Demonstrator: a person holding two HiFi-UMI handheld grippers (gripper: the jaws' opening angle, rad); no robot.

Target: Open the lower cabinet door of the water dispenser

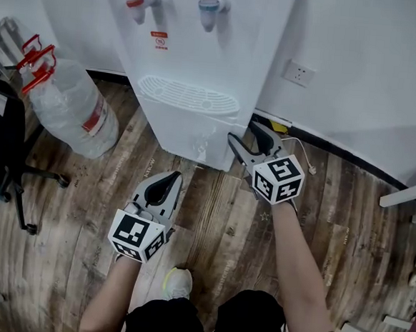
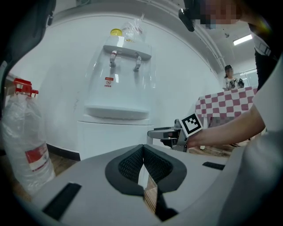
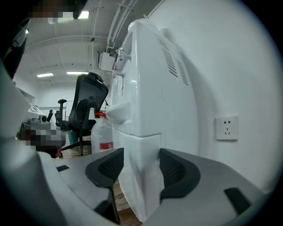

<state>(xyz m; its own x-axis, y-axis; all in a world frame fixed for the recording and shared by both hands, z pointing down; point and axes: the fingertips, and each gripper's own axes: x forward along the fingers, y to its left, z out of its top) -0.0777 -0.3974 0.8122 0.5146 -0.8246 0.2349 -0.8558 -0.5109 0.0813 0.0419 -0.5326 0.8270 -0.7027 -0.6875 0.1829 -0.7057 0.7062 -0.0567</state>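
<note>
Large clear water bottle [image 1: 73, 108] on wood floor [image 1: 73, 244], black office chair [image 1: 1, 152] just beside, white wall socket [image 1: 299, 74]

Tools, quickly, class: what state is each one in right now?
Left tool: closed, holding nothing.
Right tool: open, straddling the water dispenser's lower front corner, not gripping it.

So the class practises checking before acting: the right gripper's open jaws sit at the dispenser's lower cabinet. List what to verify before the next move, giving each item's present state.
1. Right gripper jaws apart: ok.
2. Lower cabinet corner between its jaws: ok.
3. That corner is the side that opens: cannot tell.
4. Left gripper shut, empty, back from the dispenser: ok.
5. Water bottle apart from the cabinet front: ok.
</note>
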